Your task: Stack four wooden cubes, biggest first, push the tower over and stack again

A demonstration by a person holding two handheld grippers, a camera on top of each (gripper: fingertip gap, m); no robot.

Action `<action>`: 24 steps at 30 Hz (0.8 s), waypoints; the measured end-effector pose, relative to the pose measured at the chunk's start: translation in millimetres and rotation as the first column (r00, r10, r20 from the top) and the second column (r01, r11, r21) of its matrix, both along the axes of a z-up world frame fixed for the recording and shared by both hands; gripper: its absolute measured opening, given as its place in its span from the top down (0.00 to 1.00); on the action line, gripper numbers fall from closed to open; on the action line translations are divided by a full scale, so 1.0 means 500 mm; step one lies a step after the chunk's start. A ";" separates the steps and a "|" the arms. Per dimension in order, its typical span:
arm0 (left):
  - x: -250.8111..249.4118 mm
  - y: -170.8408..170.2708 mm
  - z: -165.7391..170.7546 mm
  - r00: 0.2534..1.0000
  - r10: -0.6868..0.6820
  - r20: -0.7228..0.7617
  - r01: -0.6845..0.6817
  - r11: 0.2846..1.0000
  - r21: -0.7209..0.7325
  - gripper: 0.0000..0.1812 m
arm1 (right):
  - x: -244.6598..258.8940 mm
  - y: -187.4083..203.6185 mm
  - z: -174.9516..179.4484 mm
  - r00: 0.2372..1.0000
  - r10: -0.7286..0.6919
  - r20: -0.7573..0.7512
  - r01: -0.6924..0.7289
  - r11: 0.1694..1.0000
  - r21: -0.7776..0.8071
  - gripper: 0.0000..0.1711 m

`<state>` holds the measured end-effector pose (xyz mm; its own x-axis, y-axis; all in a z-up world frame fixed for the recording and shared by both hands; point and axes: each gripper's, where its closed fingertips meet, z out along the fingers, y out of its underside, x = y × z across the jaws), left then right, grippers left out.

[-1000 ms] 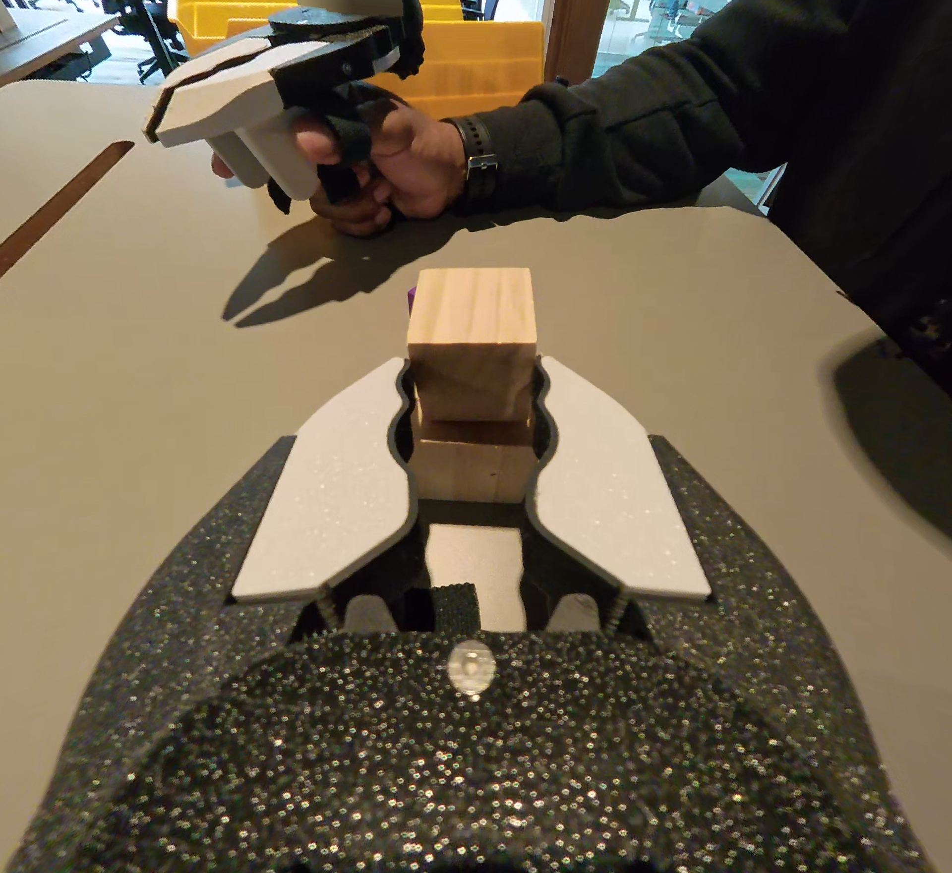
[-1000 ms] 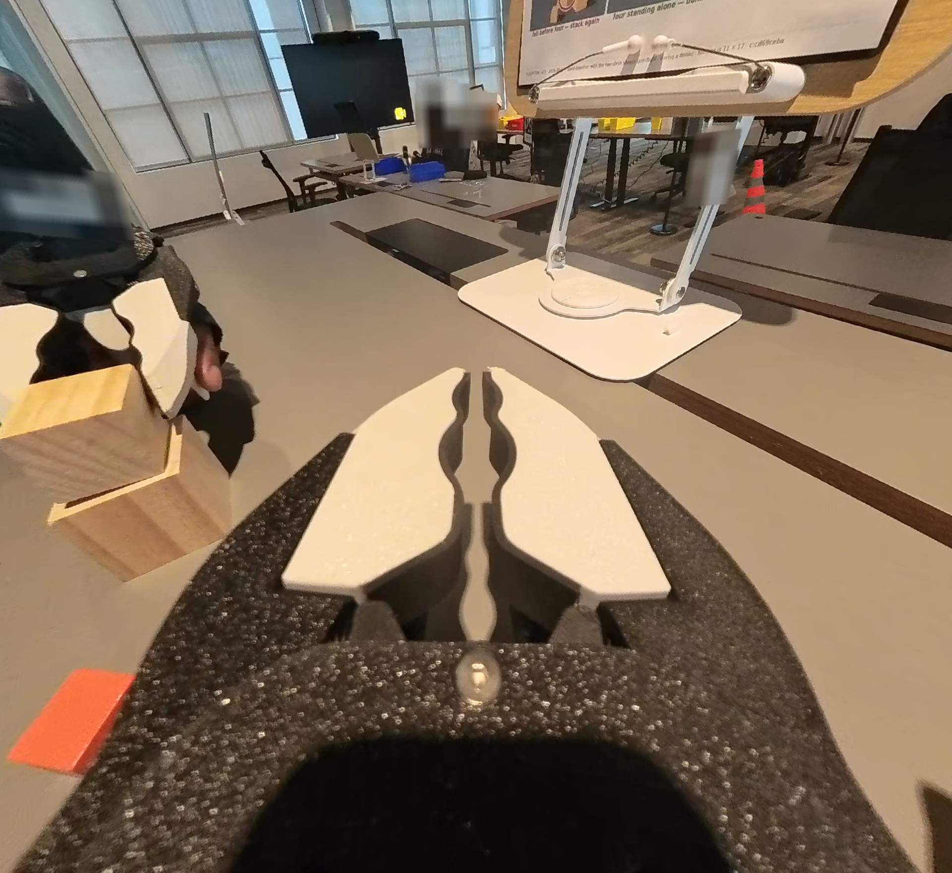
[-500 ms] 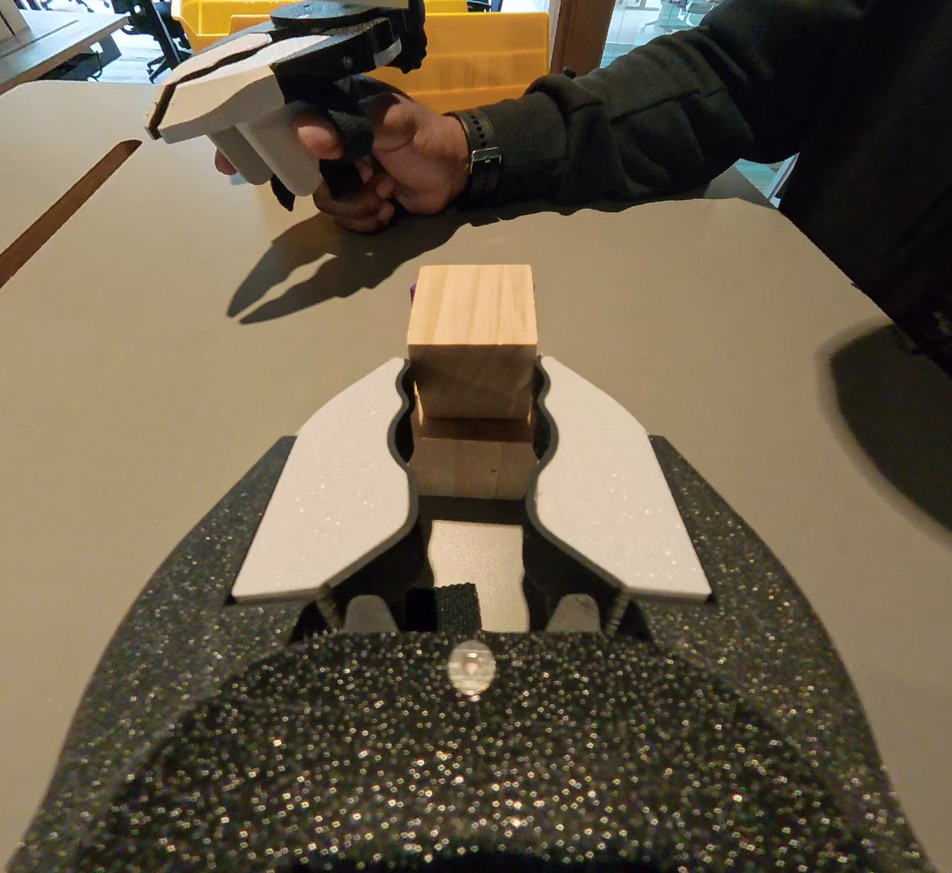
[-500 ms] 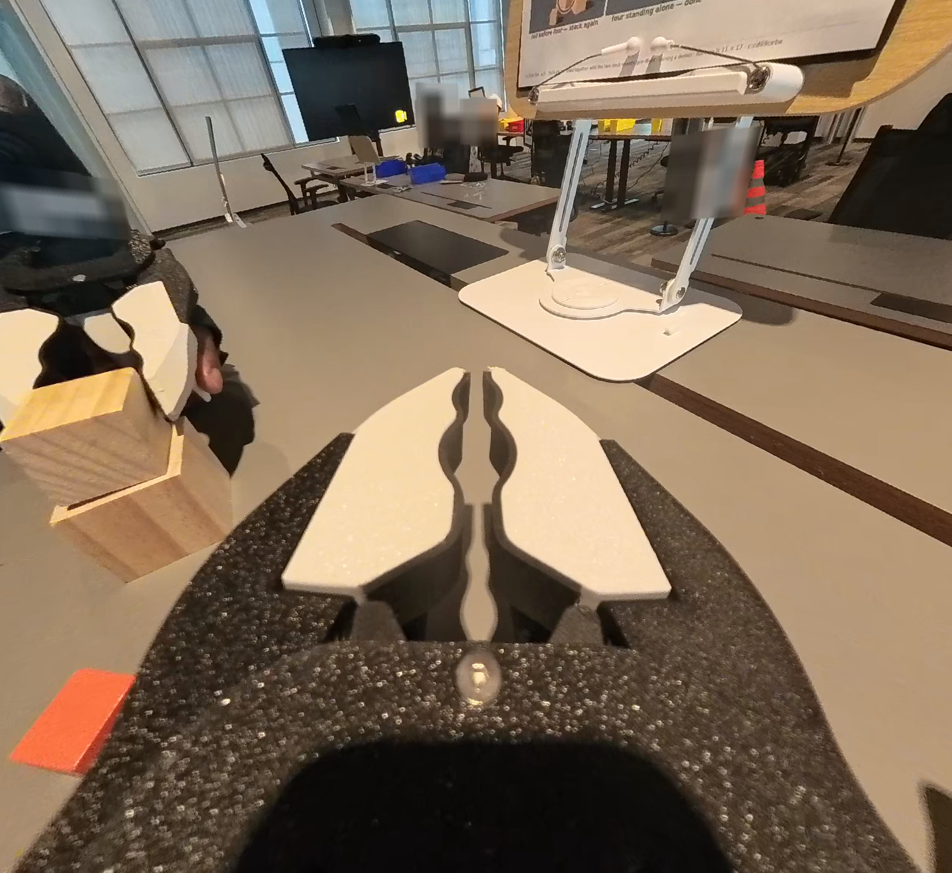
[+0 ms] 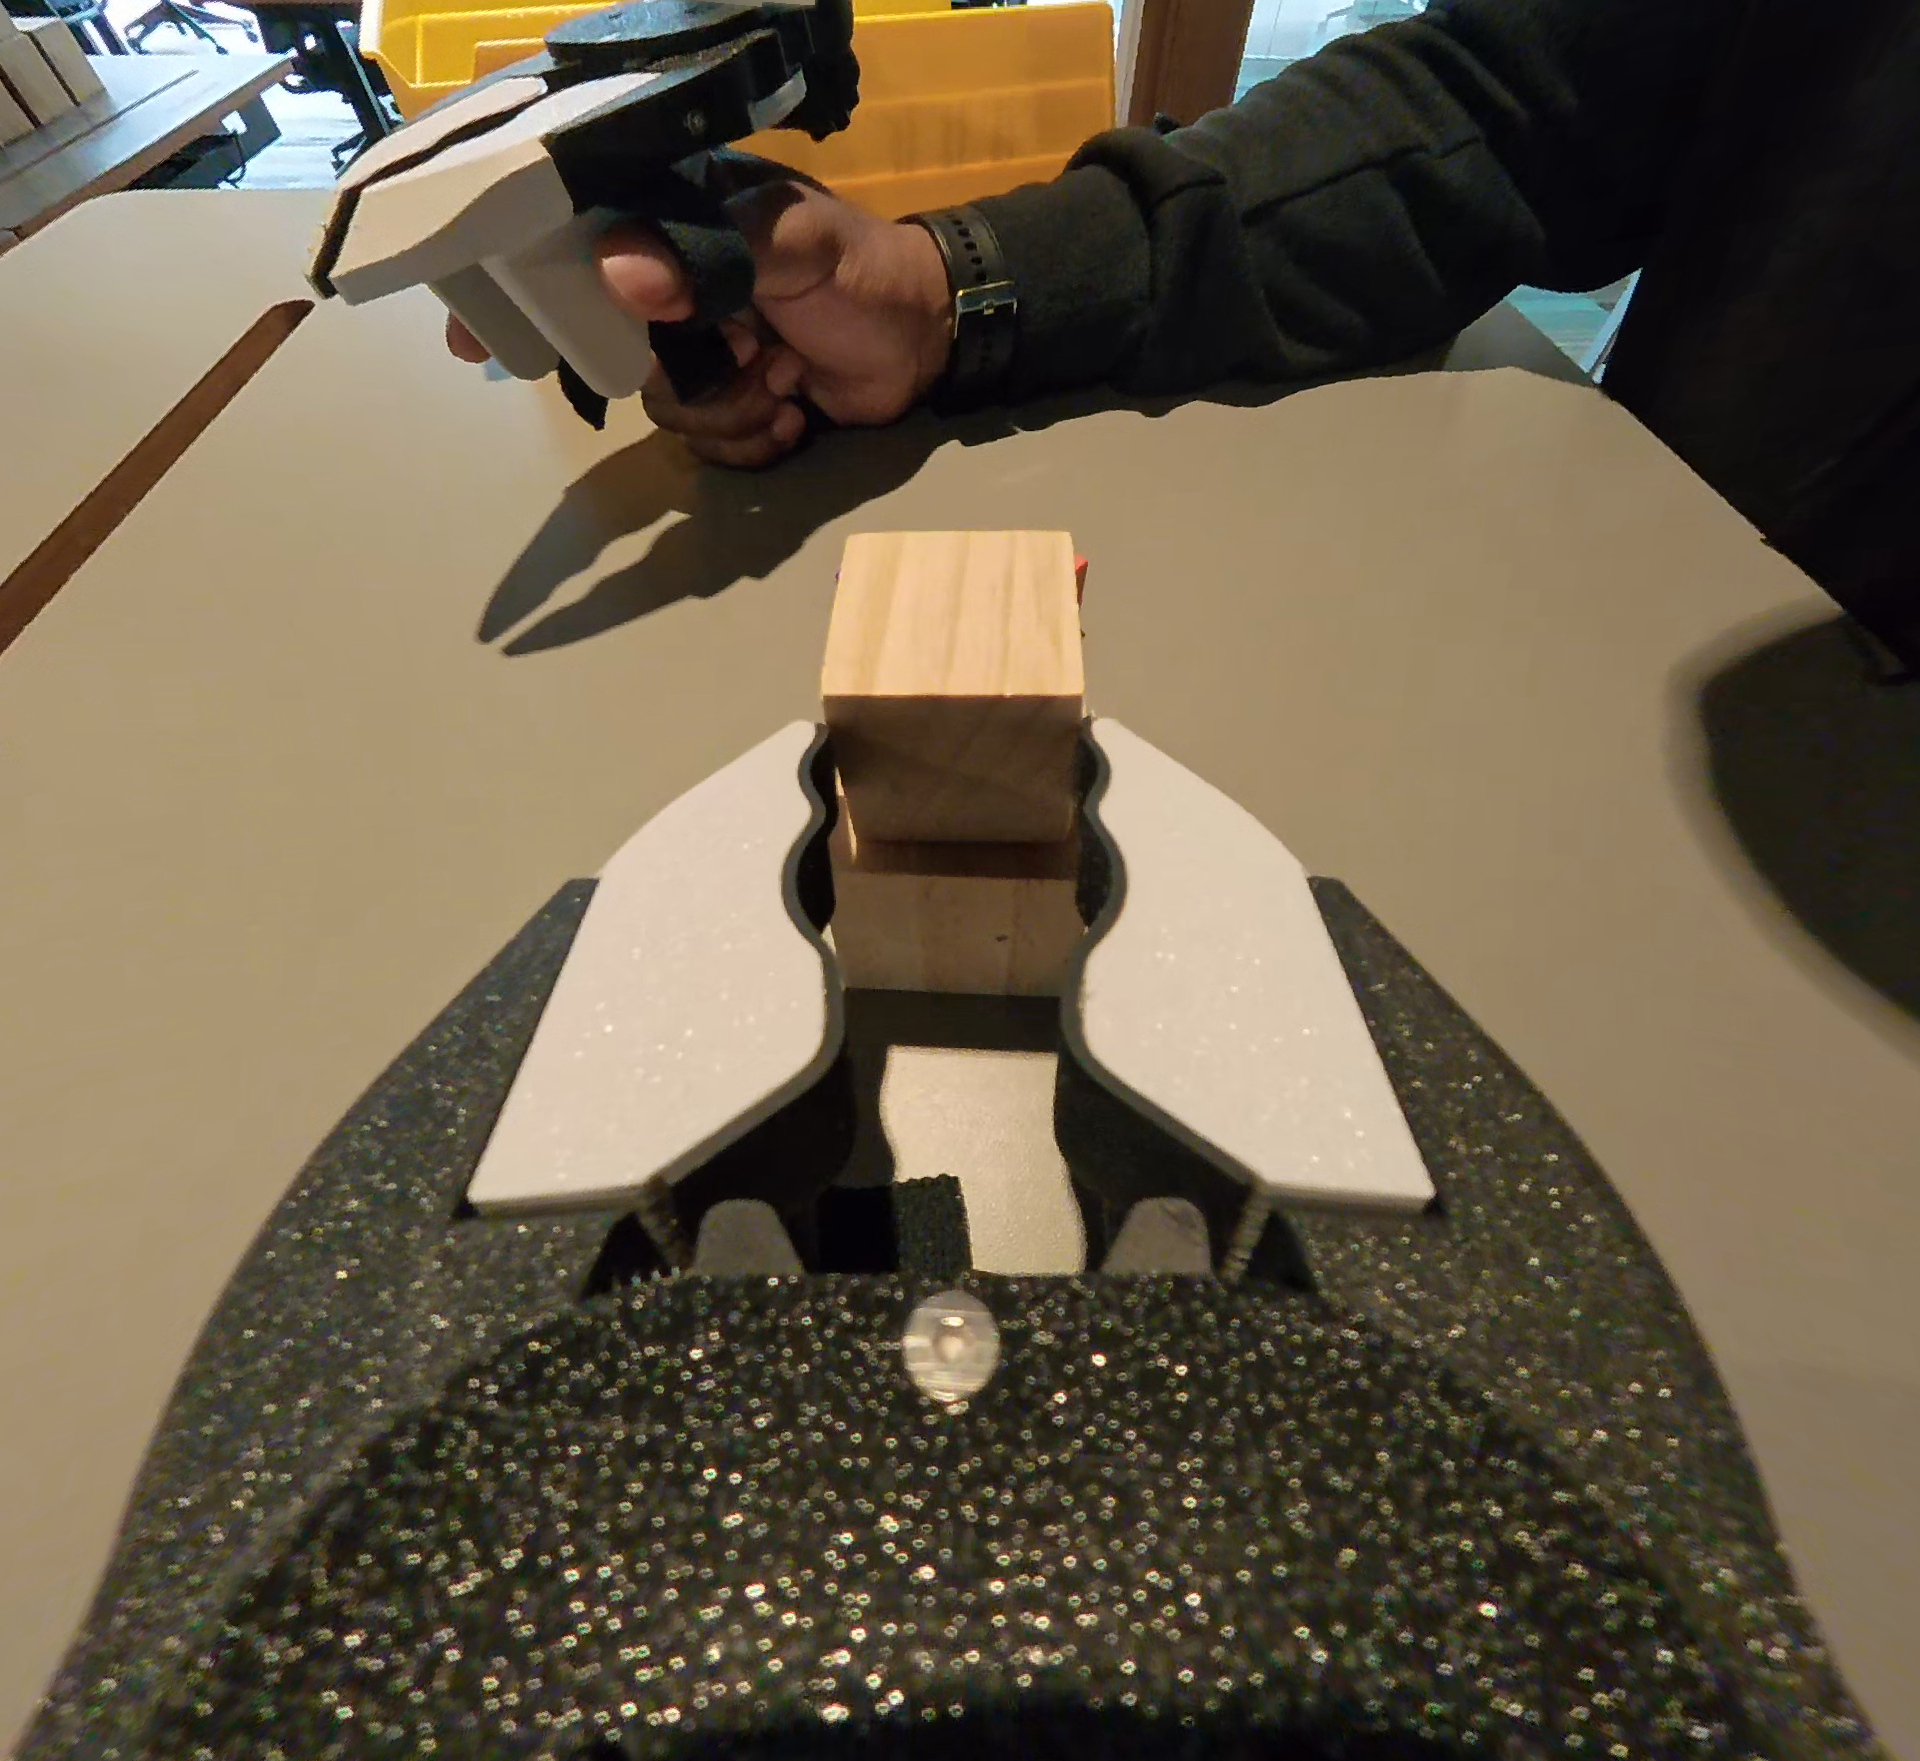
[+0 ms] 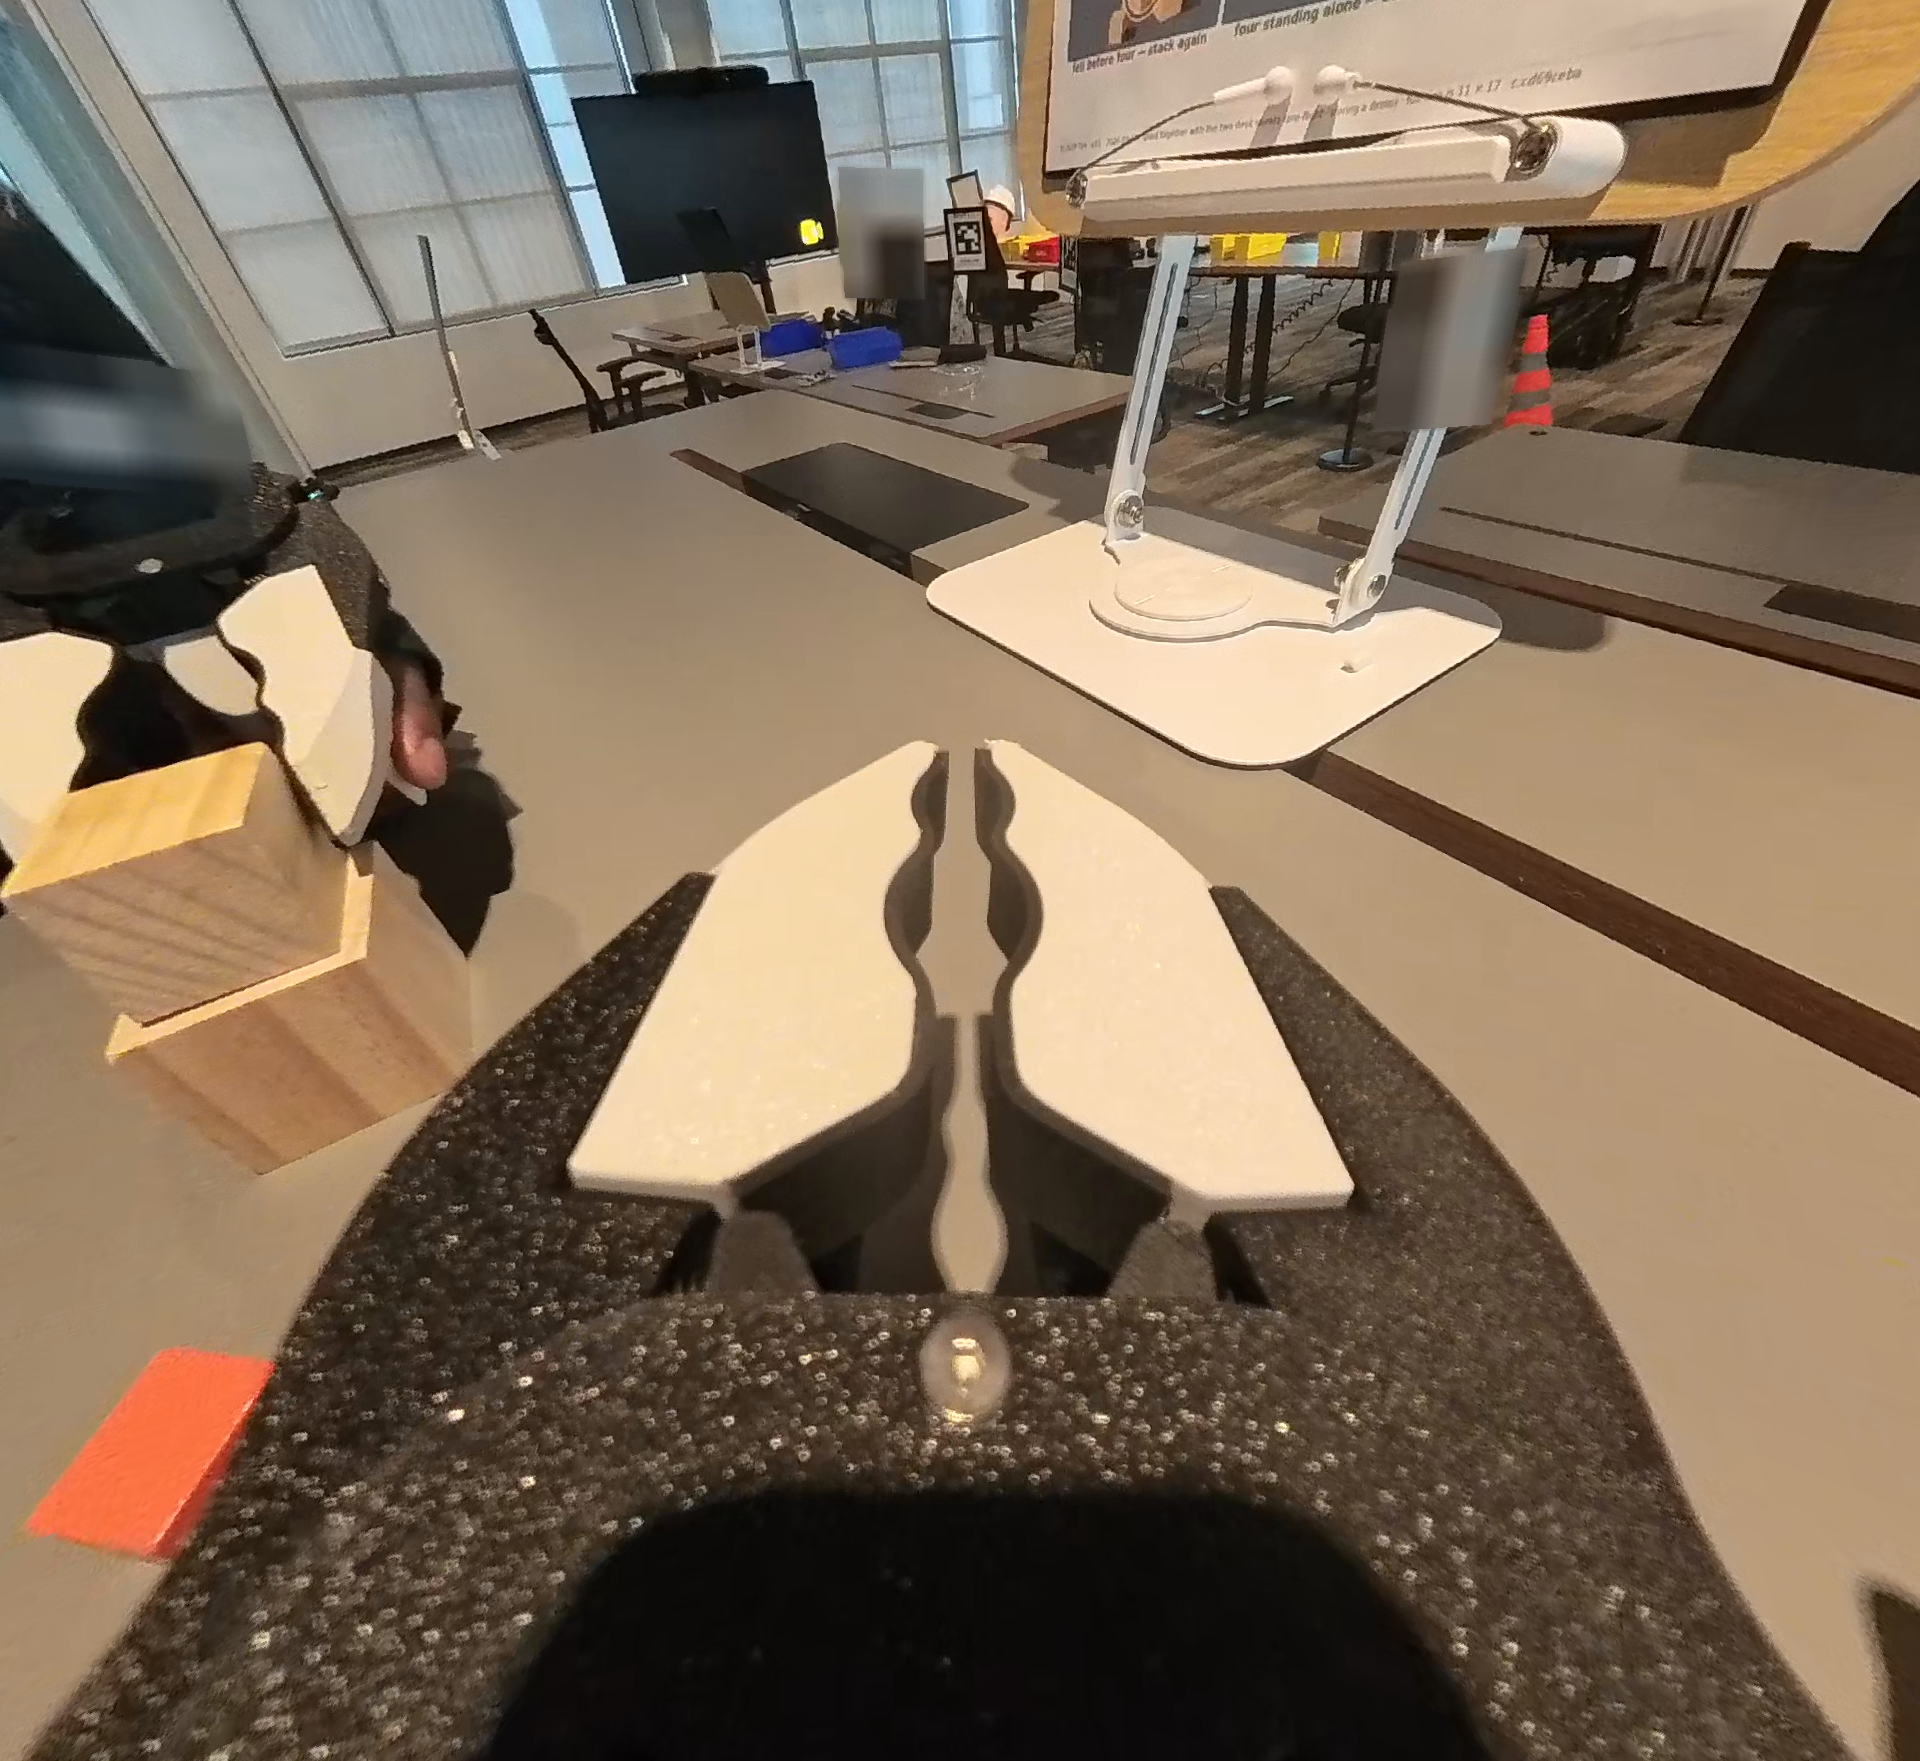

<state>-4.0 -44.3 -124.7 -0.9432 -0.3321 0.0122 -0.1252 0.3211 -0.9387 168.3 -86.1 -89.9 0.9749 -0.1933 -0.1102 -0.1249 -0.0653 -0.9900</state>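
The grey table point(image 5: 312, 776) runs broad and bare around the stack, its rounded far edge behind the cubes and a dark seam point(image 5: 156, 454) well off to the stack's left. On the far side of that seam in the right wrist view stands a white tablet stand point(image 6: 1216, 641), well apart from the stack. The larger wooden cube point(image 6: 301, 1057) sits flat on the table as the base. The smaller wooden cube point(image 5: 956, 672) rests on top of it, turned slightly so its edges do not line up with the base (a strip of the base's top shows at one side). The left gripper point(image 5: 951, 755) has its white fingers point(image 5: 717, 942) set against both sides of the smaller cube, clasping it. The right gripper point(image 6: 961, 766) is held in a hand point(image 5: 831, 309) above the table beyond the stack, its jaws nearly together with only a thin slit between and nothing in them. An orange flat piece point(image 6: 156, 1441) lies on the table near the stack's base.
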 end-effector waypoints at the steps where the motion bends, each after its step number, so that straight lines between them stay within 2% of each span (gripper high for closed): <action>1: 0.000 0.000 0.000 1.000 0.001 0.002 -0.001 1.000 0.001 0.76 | 0.000 0.000 0.000 1.000 0.000 0.000 0.000 1.000 0.000 0.97; 13: -0.001 0.001 -0.001 1.000 0.006 0.017 -0.006 1.000 0.008 0.75 | 0.000 0.001 0.000 1.000 0.001 0.003 -0.001 1.000 0.000 0.98; 19: -0.001 0.003 -0.002 1.000 0.014 0.013 -0.014 1.000 0.012 0.70 | 0.000 0.001 0.000 1.000 0.001 0.004 -0.001 1.000 0.001 0.98; 24: -0.005 0.024 0.018 1.000 0.029 0.007 -0.029 0.998 -0.053 0.65 | 0.001 -0.002 0.002 1.000 0.006 -0.007 -0.006 1.000 0.014 0.98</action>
<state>-6.7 -32.4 -115.8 -0.9333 -0.3583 0.0231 -0.1261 0.2671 -0.9554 168.7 -86.9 -88.8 0.9753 -0.1857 -0.1194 -0.1311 -0.0522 -0.9900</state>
